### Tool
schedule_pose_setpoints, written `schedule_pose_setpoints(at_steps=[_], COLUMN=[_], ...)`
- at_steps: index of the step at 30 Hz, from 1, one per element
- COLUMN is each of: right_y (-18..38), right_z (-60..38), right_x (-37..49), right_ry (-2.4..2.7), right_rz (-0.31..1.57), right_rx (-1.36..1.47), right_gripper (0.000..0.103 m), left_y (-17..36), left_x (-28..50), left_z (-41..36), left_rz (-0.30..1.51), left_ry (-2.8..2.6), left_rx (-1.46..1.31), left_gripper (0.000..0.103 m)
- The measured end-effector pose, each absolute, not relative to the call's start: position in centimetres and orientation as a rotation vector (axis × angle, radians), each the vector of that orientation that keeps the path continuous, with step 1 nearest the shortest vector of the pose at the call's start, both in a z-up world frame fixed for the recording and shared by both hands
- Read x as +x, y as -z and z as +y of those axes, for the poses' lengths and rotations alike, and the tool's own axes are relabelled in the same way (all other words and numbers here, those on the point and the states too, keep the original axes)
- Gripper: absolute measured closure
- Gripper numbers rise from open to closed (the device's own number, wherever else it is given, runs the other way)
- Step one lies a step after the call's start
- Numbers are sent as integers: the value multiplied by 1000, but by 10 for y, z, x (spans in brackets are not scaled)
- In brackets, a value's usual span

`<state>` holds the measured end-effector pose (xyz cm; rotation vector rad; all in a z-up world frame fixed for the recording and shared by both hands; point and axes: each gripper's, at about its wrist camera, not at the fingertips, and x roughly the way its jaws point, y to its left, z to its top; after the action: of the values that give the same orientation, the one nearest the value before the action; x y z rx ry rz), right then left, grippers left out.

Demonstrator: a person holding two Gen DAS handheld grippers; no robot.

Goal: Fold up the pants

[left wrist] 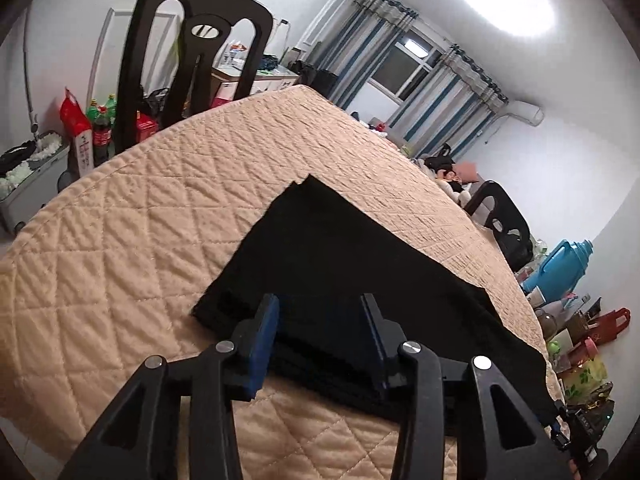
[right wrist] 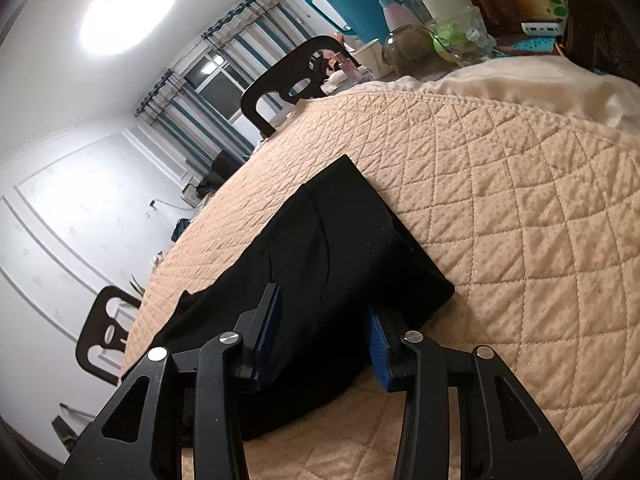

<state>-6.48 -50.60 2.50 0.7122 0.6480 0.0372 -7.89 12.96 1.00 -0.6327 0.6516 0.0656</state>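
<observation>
Black pants lie folded into a flat stack on the beige quilted table cover. In the left wrist view my left gripper stands open over the near edge of the stack; its blue pads straddle the layered fabric without pinching it. In the right wrist view the pants stretch away across the quilted cover. My right gripper sits at their near end, black cloth between its blue pads, which stand apart with a clear gap.
Dark chairs stand around the table. A blue jug, jars and bags crowd one table end. Bottles stand on the floor beyond the far edge.
</observation>
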Motion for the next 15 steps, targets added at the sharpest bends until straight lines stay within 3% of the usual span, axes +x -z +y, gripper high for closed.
schedule_pose_setpoints(at_steps=[1, 4, 10, 15], right_y=[-25, -22, -45, -15], right_z=[-506, -510, -511, -524], right_x=[-65, -65, -87, -71], right_ry=[-22, -14, -47, -27], right_rz=[648, 650, 609, 683], right_rx=[701, 715, 687, 724], right_gripper=[83, 90, 93, 90], left_y=[-11, -11, -6, -10], left_x=[-81, -81, -81, -81], left_z=[130, 134, 137, 138], left_rz=[649, 645, 659, 662], left_ry=[-76, -105, -115, -119], left_rx=[-631, -605, -605, -591], left_gripper=[59, 59, 61, 61])
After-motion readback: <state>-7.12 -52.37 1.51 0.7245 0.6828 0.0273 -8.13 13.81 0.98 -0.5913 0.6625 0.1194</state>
